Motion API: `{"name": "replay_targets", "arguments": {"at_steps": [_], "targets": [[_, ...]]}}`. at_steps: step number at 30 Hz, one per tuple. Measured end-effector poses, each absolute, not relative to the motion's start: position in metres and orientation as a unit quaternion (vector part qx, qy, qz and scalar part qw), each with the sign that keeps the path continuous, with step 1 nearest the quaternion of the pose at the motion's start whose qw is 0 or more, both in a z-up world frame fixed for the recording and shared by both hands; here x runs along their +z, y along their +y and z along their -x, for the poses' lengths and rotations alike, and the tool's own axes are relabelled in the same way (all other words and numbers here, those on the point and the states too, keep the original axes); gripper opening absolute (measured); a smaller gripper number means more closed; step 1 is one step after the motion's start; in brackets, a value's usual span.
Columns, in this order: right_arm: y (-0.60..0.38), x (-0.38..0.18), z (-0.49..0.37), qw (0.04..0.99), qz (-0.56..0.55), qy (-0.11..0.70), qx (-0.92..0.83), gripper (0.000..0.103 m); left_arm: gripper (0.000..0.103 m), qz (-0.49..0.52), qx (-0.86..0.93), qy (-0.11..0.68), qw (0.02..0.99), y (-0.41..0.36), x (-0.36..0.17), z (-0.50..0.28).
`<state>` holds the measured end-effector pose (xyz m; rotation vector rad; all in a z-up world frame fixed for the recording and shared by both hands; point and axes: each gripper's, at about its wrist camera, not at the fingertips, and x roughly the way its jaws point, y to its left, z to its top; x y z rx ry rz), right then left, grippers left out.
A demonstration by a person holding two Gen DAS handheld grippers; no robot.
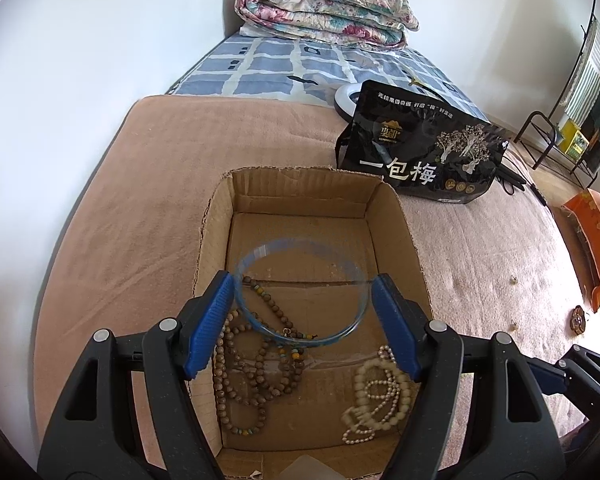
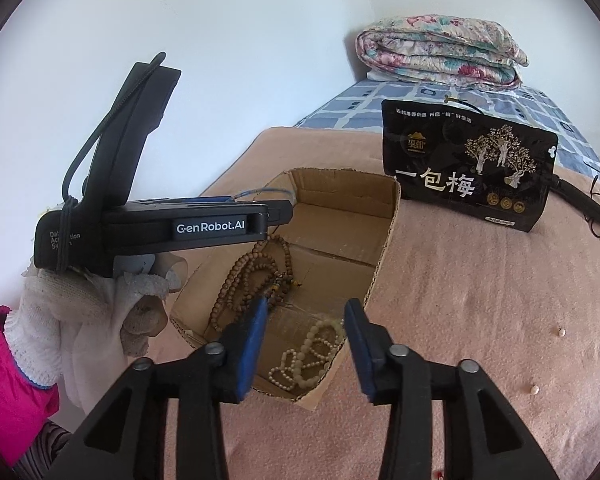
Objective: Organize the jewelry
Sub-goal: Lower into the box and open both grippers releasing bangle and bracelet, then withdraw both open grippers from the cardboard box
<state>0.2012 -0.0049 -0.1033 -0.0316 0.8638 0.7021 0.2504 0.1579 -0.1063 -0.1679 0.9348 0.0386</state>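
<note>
Left wrist view: left gripper (image 1: 303,294) pinches a clear blue bangle (image 1: 300,292) across its width, ring tilted over the cardboard box (image 1: 216,216); right gripper (image 2: 306,320) hangs spread above white beads (image 2: 312,354).

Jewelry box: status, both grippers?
Left gripper shut on blue bangle over cardboard box. Right gripper open, empty. Bead strands and pearls in box. Nothing blocking.

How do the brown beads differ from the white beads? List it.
Brown beads are wood-coloured; white beads are cream. Brown beads sprawl in long loops at the left of the box in the left wrist view; white beads bunch at its right. Both lie loose on the box floor.
</note>
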Motion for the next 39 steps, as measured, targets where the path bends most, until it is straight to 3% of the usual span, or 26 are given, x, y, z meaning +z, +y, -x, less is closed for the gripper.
{"name": "replay_targets", "arguments": {"at_steps": [2, 6, 19, 37, 39], "targets": [[-0.006, -0.102, -0.201, 0.85, 0.016, 0.41, 0.332, 0.045, 0.073, 0.081, 0.019, 0.449, 0.89, 0.157, -0.105, -0.25], [-0.011, -0.099, -0.2, 0.856, 0.018, 0.404, 0.324, 0.06, 0.074, 0.078, 0.02, 0.447, 0.891, 0.156, -0.103, -0.248], [-0.023, -0.093, -0.195, 0.865, 0.027, 0.395, 0.309, 0.064, 0.074, 0.069, 0.026, 0.421, 0.904, 0.148, -0.084, -0.238], [-0.081, -0.067, -0.185, 0.895, 0.025, 0.365, 0.257, 0.09, 0.073, 0.034, 0.006, 0.357, 0.934, 0.099, -0.036, -0.2], [-0.088, -0.064, -0.183, 0.898, 0.028, 0.362, 0.249, 0.097, 0.074, 0.031, 0.001, 0.351, 0.936, 0.09, -0.032, -0.194]]}}
